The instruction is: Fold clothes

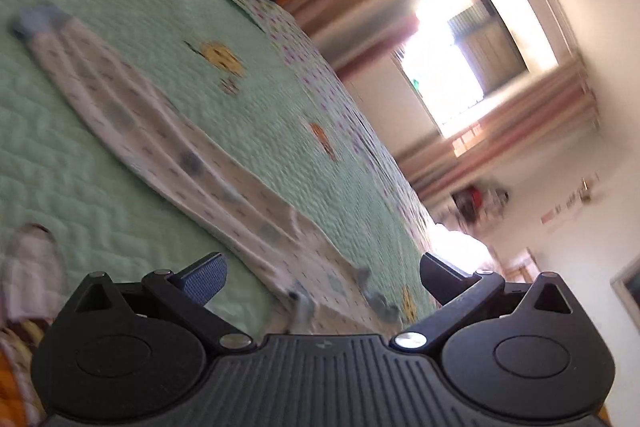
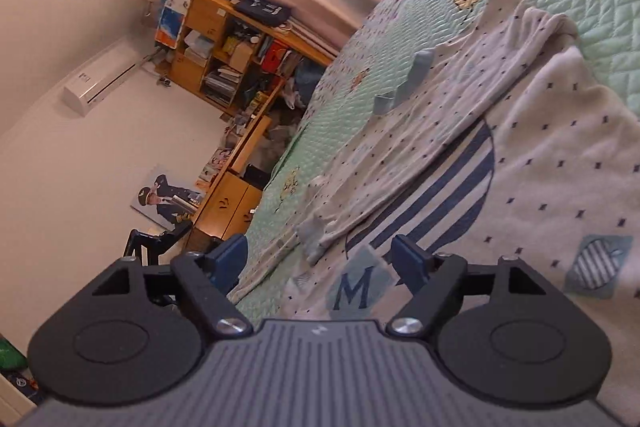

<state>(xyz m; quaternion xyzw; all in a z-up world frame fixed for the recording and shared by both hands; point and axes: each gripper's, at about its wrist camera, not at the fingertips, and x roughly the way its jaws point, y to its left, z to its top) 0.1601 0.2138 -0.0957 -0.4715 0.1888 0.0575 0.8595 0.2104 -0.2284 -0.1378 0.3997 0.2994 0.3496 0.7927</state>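
Both of my grippers sit low over the bed, each rolled hard to one side so the room leans in either view. My left gripper (image 1: pixel 324 277) has its jaws spread wide with nothing between them; one blue-padded finger (image 1: pixel 206 277) and one dark finger frame the near end of the garment (image 1: pixel 160 135), which lies just past the tips. From this side I see a long white sleeve or leg, dotted with small dark marks and ending in a blue cuff (image 1: pixel 34 17) far up the quilt (image 1: pixel 100 187). It lies flat on the green stitched cover. The left view is smeared, so I cannot tell whether the tips touch the cloth. A bright window (image 1: pixel 472 59) with striped curtains stands beyond the edge of the bed.

My right gripper (image 2: pixel 320 255) is likewise wide open and holds nothing. Its fingers point across the garment's body, where a blue-striped round patch (image 2: pixel 436 187) and a square patch with the letter M (image 2: pixel 356 291) show just ahead of the tips. A folded sleeve crosses the striped patch, with a pale blue cuff (image 2: pixel 316 231) near the left finger. The cloth is spread over the quilt with some ridges near its far edge. Beyond the bed I see wooden shelves (image 2: pixel 228 43) crowded with books and an air conditioner (image 2: pixel 100 79) on the wall.
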